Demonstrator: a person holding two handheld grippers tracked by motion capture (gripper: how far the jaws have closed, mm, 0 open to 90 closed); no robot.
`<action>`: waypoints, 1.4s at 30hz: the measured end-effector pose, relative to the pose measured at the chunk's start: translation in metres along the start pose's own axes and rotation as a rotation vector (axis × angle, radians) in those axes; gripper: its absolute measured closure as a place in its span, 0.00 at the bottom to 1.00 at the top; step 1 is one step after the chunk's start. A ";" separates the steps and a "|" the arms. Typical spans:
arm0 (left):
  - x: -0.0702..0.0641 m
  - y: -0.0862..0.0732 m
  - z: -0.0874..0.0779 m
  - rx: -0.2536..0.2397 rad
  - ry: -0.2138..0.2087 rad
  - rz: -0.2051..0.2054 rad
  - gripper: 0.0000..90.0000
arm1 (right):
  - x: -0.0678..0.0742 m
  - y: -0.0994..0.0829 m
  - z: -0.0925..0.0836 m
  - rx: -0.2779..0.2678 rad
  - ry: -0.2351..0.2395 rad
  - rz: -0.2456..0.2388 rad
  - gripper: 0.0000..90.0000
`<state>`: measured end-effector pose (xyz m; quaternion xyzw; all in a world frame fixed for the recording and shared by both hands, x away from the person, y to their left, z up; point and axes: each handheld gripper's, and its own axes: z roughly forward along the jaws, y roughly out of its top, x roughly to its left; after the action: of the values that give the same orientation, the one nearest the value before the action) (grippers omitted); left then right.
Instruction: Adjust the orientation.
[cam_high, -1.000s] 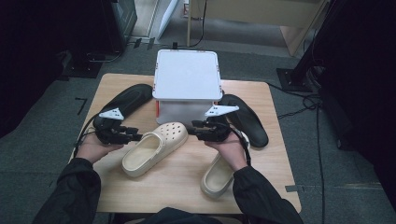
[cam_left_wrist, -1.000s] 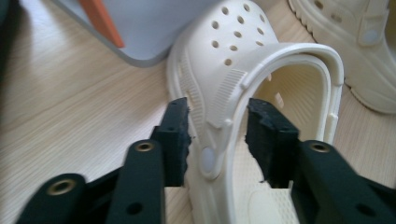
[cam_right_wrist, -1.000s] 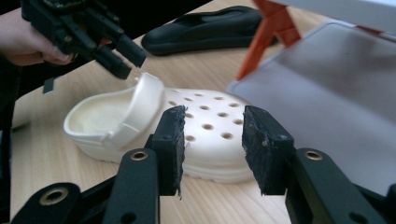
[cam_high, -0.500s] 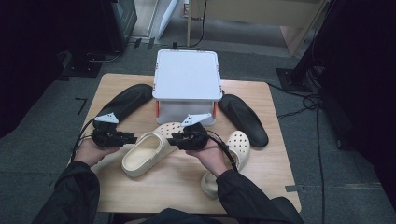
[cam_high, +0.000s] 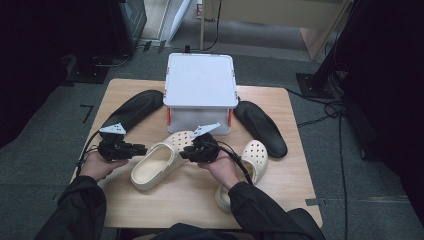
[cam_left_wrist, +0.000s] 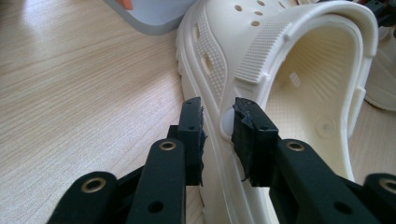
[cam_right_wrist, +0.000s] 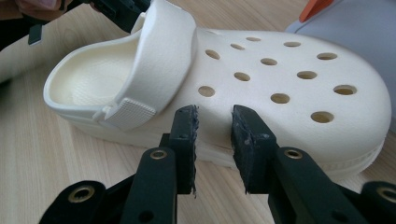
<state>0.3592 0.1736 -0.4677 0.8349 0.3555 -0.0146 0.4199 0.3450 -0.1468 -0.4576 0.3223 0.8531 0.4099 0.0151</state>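
A cream clog (cam_high: 152, 167) lies slantwise on the wooden table (cam_high: 280, 185), toe toward the white box. My left gripper (cam_high: 142, 148) is at its heel end. In the left gripper view its jaws (cam_left_wrist: 218, 112) have just been closing and now pinch the clog's side wall (cam_left_wrist: 289, 70) at the strap rivet. My right gripper (cam_high: 183, 152) is at the toe side. Its jaws (cam_right_wrist: 214, 119) have also just been closing; they stand a little apart against the clog's flank (cam_right_wrist: 261, 79), with nothing between them. A second cream clog (cam_high: 255, 155) lies beside the right hand.
A white lidded box (cam_high: 200, 85) stands at the back middle of the table. A long black shoe sole (cam_high: 132, 107) lies left of it, and another black sole (cam_high: 260, 127) lies to its right. Black cables trail from both grippers.
My right gripper has moved left and down from above the second clog to the first clog's toe. The left gripper has sunk slightly at the heel. Both pairs of jaws have narrowed.
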 end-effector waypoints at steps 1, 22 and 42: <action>-0.001 0.000 0.000 -0.001 0.002 -0.002 0.84 | -0.001 0.000 0.000 -0.004 0.007 0.003 0.78; -0.023 -0.006 0.004 0.040 -0.057 0.023 0.86 | -0.018 -0.002 -0.003 -0.023 -0.019 0.025 0.77; -0.041 -0.002 0.025 0.076 -0.088 0.031 0.72 | -0.030 -0.002 -0.007 -0.051 -0.077 0.063 0.78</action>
<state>0.3342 0.1329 -0.4717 0.8543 0.3230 -0.0582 0.4031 0.3660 -0.1698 -0.4611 0.3643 0.8305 0.4191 0.0434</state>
